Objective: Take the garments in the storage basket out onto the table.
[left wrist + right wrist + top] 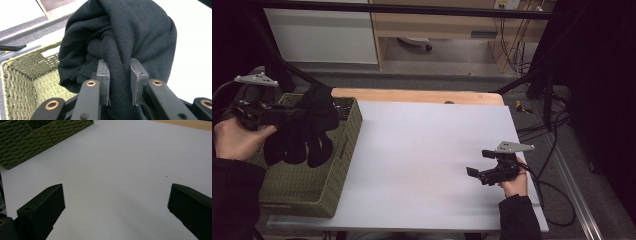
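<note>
I am holding a bunched black fleece garment (120, 37) clamped in my left gripper (120, 82), hanging over the green woven basket (312, 190) at the table's left edge. My right gripper (482, 162) is waiting, jaws spread and empty, above the bare white tabletop (422, 150). Judging by this, laying out or stowing is yet undone.

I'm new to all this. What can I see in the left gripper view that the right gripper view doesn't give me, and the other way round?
Left gripper view: a bunched black garment pinched between the left gripper's closed jaws, lifted above the basket's hollow inside.

Right gripper view: the right gripper's jaws spread wide with nothing between them, and a strip of bare wood along the table's far edge.

Both: the green woven basket and the white tabletop.
</note>
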